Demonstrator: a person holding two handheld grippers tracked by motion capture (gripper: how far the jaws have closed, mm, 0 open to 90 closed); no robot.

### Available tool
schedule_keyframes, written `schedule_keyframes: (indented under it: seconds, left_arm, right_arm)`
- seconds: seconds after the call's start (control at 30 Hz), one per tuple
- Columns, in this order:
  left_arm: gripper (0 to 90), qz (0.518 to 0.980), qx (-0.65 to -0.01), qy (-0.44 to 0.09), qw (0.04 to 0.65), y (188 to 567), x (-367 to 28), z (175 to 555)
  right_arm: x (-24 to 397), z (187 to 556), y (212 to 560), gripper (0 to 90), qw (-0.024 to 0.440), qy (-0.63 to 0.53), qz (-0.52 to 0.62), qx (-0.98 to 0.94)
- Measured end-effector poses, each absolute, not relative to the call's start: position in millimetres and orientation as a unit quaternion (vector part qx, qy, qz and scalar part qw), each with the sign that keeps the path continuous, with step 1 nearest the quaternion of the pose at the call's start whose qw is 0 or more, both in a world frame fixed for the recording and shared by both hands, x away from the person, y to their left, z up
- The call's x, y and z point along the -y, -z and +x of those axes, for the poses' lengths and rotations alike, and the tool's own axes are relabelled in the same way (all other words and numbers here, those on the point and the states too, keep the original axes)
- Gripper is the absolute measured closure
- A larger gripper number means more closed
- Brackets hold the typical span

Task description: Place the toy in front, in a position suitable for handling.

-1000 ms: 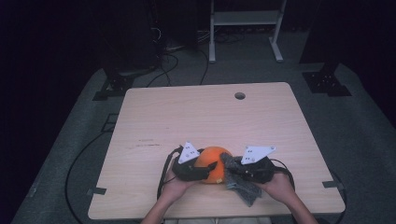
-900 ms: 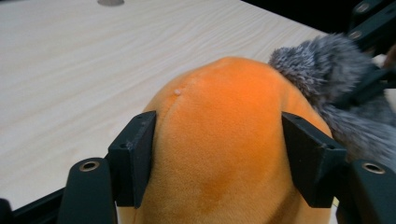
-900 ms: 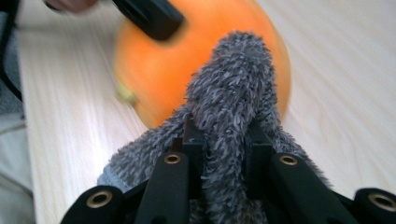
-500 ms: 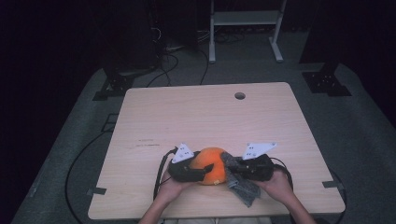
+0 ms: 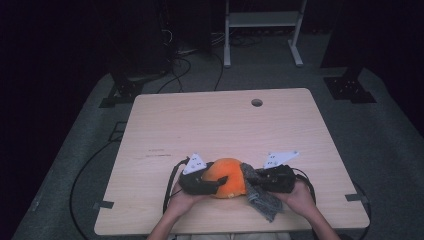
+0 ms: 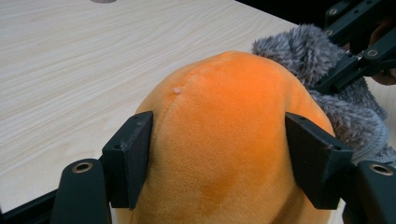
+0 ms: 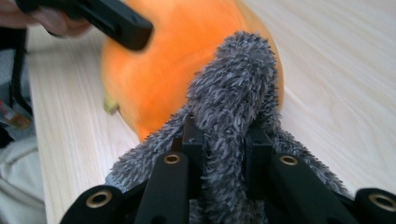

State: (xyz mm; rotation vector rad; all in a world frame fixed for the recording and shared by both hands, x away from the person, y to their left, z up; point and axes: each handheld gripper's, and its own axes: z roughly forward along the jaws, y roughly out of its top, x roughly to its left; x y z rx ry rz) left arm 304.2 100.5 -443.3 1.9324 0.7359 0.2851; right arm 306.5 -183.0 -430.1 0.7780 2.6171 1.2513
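Dark room, grey carpeted floor (image 5: 380, 145), black cables and a white metal stand (image 5: 262, 30) at 12 o'clock beyond the table.

Surface: pale rectangular wooden table (image 5: 225, 125), with a small round hole (image 5: 257, 102) toward 1 o'clock of its centre.

Item 1: rounded orange plush toy (image 5: 227, 176), lying on the table at 6 o'clock, close to the near edge, between the two hands. A seam runs over its top in the left gripper view (image 6: 224, 140).

Item 2: shaggy grey fabric piece (image 5: 262, 197), fleecy, lying against the toy at its 3 o'clock side and trailing toward 5 o'clock. It touches the orange plush in the right gripper view (image 7: 233, 102).

Item 3: left gripper (image 6: 219, 163), black, hand-held, at 9 o'clock of the toy. Jaws stand either side of the orange plush and have just been opening, with the toy between them; pads sit at its flanks.

Item 4: right gripper (image 7: 223, 154), black, hand-held, at 3 o'clock of the toy. Jaws clamped together on a fold of the grey fabric, which stands up between them.
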Motion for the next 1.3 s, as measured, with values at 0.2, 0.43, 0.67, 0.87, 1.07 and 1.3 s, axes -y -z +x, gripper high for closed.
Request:
schedule_keyframes:
  seconds: [0.2,0.43,0.67,0.87,1.07,1.3]
  left_arm:
    - [28.8,0.796,-0.305,-0.117,0.509,446,-101,302]
    - [28.8,0.794,-0.309,-0.112,0.512,447,-104,303]
    - [28.3,0.805,-0.287,-0.125,0.505,445,-99,297]
    - [14.6,0.808,-0.273,-0.090,0.514,435,-104,304]
    - [21.5,0.814,-0.281,-0.088,0.502,441,-104,303]
    - [23.7,0.820,-0.268,-0.107,0.494,441,-94,297]
  right_arm:
    - [184,305,418,74.9,0.069,-0.452,0.259,-0.851]
    - [185,316,432,74.9,0.056,-0.424,0.280,-0.859]
    - [184,311,416,74.8,0.060,-0.469,0.271,-0.839]
    - [184,310,428,74.9,0.046,-0.446,0.260,-0.855]
    - [193,313,438,74.8,0.024,-0.428,0.276,-0.861]
    - [185,304,415,74.8,0.053,-0.462,0.251,-0.849]
